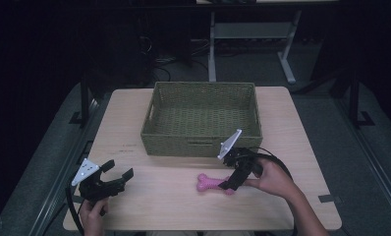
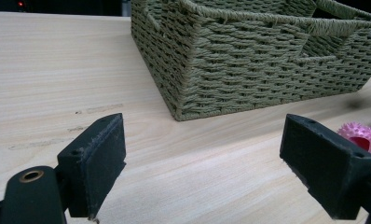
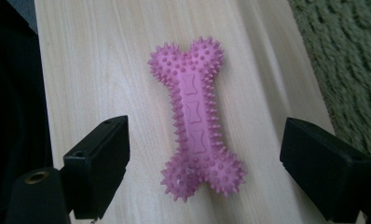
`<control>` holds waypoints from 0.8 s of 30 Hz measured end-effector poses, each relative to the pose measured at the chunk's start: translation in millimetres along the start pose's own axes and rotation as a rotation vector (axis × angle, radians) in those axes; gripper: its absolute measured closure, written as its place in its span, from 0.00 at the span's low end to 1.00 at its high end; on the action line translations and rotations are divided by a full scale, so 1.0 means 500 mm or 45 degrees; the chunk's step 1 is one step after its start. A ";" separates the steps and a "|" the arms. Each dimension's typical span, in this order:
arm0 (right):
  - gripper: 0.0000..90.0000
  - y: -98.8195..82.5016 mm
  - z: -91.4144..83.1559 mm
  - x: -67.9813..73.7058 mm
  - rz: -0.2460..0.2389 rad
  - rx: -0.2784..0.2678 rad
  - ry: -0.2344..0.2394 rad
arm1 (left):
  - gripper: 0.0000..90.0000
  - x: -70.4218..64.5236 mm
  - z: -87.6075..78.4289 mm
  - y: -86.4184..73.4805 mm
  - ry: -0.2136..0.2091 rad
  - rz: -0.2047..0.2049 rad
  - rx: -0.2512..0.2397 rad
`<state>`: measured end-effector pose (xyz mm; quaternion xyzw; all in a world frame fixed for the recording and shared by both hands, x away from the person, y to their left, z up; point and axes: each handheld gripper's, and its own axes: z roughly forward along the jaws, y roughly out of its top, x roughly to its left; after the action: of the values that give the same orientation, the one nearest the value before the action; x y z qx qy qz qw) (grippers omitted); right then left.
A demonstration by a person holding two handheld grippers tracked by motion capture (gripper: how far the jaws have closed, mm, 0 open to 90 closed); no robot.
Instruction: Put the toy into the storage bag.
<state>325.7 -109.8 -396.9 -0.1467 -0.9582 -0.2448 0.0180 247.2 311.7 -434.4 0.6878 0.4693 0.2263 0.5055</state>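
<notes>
- Desk: pale wood-grain top, carrying everything listed below; a few faint scuff marks on its left half.
- Basket: olive woven, rectangular, with cut-out handles; it stands at the middle of the desk toward the far edge, and nothing can be seen inside it.
- Right claw: held in the person's right hand in front of the basket's near right corner, tipped down over the toy. Jaws spread wide; in the right gripper view one stands on either side of the toy's shaft, neither touching it.
- Left claw: held in the left hand near the desk's near left corner, well apart from the toy. Jaws released and gripping nothing, pointed toward the basket's corner.
- Pink bone toy: lies flat on the desk just in front of the basket, between it and the near edge. Knobbed ends covered in short spikes, with a narrower shaft bearing three small embossed bone shapes. Judged light, rubbery and somewhat yielding; the nubs ought to give grip, not slip. Best hold is across the narrow shaft at mid-length, where the jaws will close squarely; the bulbous ends would likely squirm out.
</notes>
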 end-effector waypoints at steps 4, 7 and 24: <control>0.18 0.007 0.014 -0.001 -0.008 0.029 0.012 | 0.15 -0.001 0.001 0.000 -0.002 0.000 0.002; 0.20 0.014 0.027 -0.002 -0.018 0.055 0.025 | 0.15 0.000 0.001 0.000 -0.004 -0.001 0.003; 0.35 0.035 0.078 0.000 -0.094 0.159 0.062 | 0.15 -0.001 0.002 0.000 -0.006 -0.004 0.000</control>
<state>332.1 -76.6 -423.1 -0.1037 -0.9757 -0.1884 0.0416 247.8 310.9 -434.6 0.6876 0.4693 0.2239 0.5068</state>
